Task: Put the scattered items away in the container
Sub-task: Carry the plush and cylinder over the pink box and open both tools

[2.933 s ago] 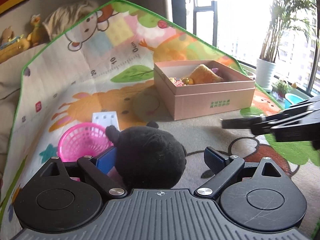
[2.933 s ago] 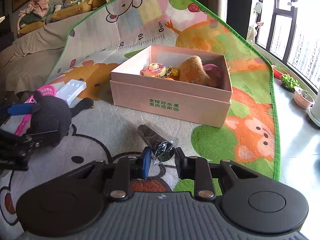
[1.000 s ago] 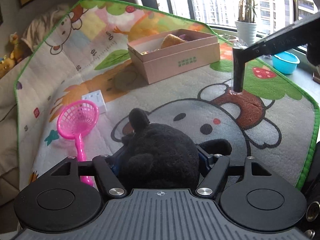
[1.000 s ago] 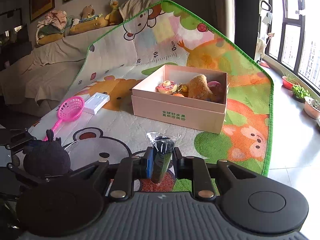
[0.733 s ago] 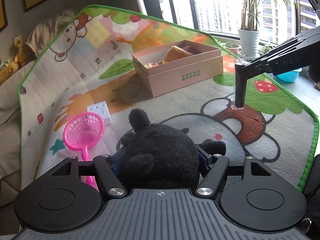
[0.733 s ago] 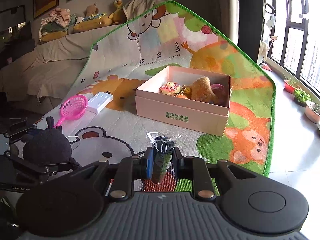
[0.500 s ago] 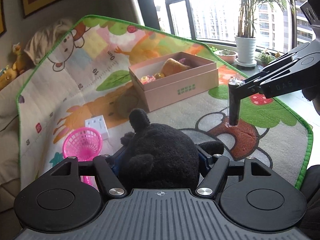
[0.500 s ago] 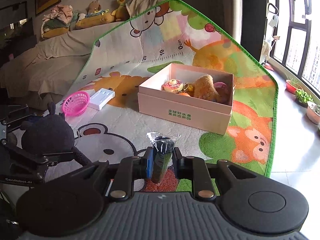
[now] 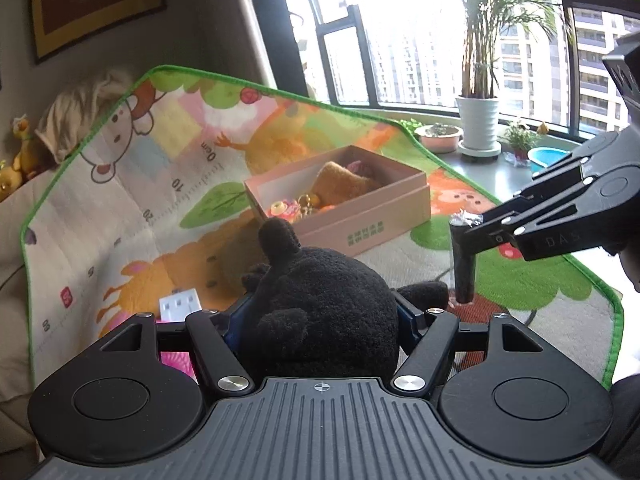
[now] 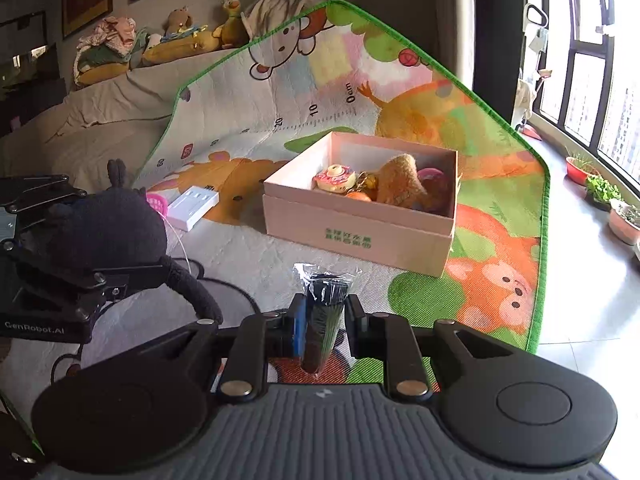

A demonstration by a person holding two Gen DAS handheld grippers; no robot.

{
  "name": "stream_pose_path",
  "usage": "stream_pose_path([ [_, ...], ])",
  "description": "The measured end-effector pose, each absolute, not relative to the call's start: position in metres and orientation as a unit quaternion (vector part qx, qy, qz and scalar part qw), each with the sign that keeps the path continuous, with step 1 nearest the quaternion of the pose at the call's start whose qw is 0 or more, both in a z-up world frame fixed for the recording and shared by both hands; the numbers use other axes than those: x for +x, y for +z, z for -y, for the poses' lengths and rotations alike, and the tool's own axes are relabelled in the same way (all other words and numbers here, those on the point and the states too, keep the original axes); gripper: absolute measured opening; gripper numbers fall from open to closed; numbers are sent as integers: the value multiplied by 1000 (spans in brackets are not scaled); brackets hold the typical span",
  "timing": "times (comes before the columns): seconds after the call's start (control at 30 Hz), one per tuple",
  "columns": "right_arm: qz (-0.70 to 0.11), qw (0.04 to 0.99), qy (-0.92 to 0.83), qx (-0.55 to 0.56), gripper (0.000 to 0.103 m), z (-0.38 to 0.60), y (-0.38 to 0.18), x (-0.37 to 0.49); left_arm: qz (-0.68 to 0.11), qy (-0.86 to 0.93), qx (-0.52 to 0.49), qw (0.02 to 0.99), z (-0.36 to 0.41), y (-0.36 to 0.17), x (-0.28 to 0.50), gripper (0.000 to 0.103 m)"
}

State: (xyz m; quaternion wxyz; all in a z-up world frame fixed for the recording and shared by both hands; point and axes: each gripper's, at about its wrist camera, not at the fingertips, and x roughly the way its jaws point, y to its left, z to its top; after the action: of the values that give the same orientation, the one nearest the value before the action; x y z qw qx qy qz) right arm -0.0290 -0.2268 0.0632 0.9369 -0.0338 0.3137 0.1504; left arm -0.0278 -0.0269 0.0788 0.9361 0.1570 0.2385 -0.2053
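My left gripper [image 9: 320,314] is shut on a black plush toy [image 9: 320,304] and holds it above the play mat; the toy also shows in the right wrist view [image 10: 108,228]. My right gripper [image 10: 324,318] is shut on a dark wrapped tube [image 10: 324,312], which also shows upright in the left wrist view [image 9: 463,264]. The pink cardboard box [image 10: 360,236] sits ahead on the mat and holds a brown plush, a donut toy and small items. It also shows in the left wrist view [image 9: 372,228].
A white flat box [image 10: 192,206] and a pink net scoop [image 10: 156,203] lie on the mat left of the box. The mat [image 10: 500,248] runs up a sofa at the back. Potted plants [image 9: 478,120] stand by the window on bare floor.
Both grippers have risen and moved toward the pink box, each still holding its item. The scoop and white box have dropped lower and partly out of the left wrist view.
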Motion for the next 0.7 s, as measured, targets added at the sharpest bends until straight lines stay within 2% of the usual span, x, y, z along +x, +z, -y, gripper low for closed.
stream_pose_path([
  [0.23, -258, 957, 134, 4, 20, 248, 110, 29, -203, -229, 137, 942, 45, 114, 52, 73],
  [0.33, -242, 960, 138, 36, 20, 257, 134, 72, -159, -249, 125, 947, 58, 125, 90, 76],
  [0.37, -241, 959, 139, 51, 20, 261, 140, 88, -129, -259, 114, 950, 60, 126, 102, 82],
  [0.4, -242, 957, 143, 70, 21, 265, 145, 104, -102, -265, 106, 953, 61, 124, 112, 99],
  [0.47, -253, 950, 146, 107, 37, 274, 148, 135, -88, -257, 105, 957, 64, 119, 131, 99],
  [0.5, -257, 949, 130, 125, 53, 278, 147, 148, -103, -247, 110, 957, 64, 116, 140, 99],
  [0.53, -256, 950, 117, 132, 58, 281, 145, 155, -122, -235, 114, 958, 63, 113, 144, 99],
  [0.7, -267, 954, 90, 101, 61, 276, 116, 166, -213, -179, 165, 946, 33, 80, 118, 100],
])
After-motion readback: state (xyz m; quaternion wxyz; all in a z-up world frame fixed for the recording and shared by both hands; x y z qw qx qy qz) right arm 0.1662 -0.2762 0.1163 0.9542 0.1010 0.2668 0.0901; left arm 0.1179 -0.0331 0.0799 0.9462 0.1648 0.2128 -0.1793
